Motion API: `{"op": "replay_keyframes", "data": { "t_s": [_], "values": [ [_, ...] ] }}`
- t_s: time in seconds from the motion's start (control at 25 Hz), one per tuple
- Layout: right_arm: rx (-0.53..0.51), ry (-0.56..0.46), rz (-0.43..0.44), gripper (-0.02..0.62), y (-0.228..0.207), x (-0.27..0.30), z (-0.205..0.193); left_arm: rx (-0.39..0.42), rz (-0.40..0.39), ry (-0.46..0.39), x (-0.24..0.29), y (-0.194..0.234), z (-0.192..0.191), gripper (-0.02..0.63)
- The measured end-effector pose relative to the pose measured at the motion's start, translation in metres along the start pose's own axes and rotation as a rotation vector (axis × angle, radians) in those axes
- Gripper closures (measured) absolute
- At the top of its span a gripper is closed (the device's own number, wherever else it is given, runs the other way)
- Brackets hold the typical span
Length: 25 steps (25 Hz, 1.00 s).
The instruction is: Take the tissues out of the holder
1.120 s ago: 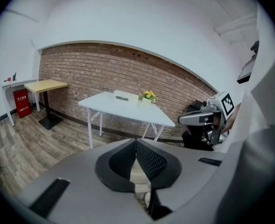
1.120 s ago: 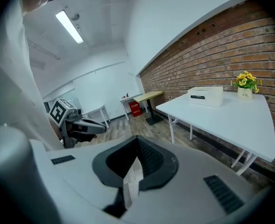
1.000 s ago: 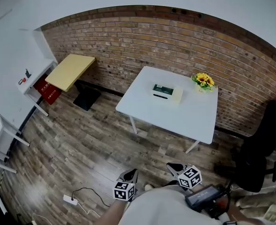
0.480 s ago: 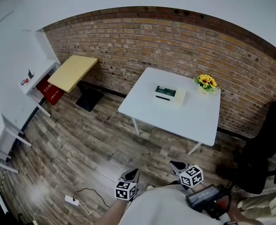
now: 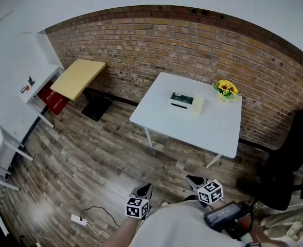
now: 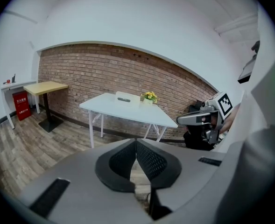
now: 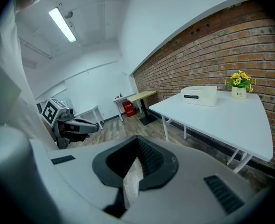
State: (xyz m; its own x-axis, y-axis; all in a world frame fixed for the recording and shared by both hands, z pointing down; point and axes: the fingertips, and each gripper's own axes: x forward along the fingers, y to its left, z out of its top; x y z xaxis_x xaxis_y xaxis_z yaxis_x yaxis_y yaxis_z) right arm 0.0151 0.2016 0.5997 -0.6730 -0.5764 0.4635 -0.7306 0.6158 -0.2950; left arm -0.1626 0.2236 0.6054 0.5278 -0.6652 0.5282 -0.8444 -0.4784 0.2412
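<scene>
The left gripper (image 6: 136, 143) and right gripper (image 7: 137, 139) are both held closed, with nothing gripped or touched. The tissue holder (image 5: 185, 101) is seen near the white table's (image 5: 213, 130) far edge, well apart from both.

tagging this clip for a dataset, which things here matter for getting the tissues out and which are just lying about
For the job: tissue holder, the white table it stands on, left gripper, right gripper.

Lying about: sunflower pot, yellow side table, red box, black chair, power strip.
</scene>
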Motion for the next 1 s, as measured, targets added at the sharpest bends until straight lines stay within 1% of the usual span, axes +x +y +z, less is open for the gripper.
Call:
{"op": "replay_keyframes", "data": {
  "t_s": [0.4,0.6,0.84,1.0],
  "values": [
    [-0.01,0.008,0.007,0.589,0.006,0.014,0.007,-0.016,0.016,0.0,-0.004,0.017,-0.001,0.595],
    [0.002,0.025,0.013,0.589,0.006,0.02,0.006,-0.035,0.027,0.002,-0.007,0.023,-0.002,0.595],
    [0.013,0.055,0.055,0.589,0.004,0.043,0.006,-0.075,0.067,0.031,-0.009,0.037,-0.012,0.595],
    [0.007,0.061,0.087,0.589,0.0,0.066,0.02,-0.091,0.094,0.038,-0.004,0.053,-0.005,0.595]
  ]
}}
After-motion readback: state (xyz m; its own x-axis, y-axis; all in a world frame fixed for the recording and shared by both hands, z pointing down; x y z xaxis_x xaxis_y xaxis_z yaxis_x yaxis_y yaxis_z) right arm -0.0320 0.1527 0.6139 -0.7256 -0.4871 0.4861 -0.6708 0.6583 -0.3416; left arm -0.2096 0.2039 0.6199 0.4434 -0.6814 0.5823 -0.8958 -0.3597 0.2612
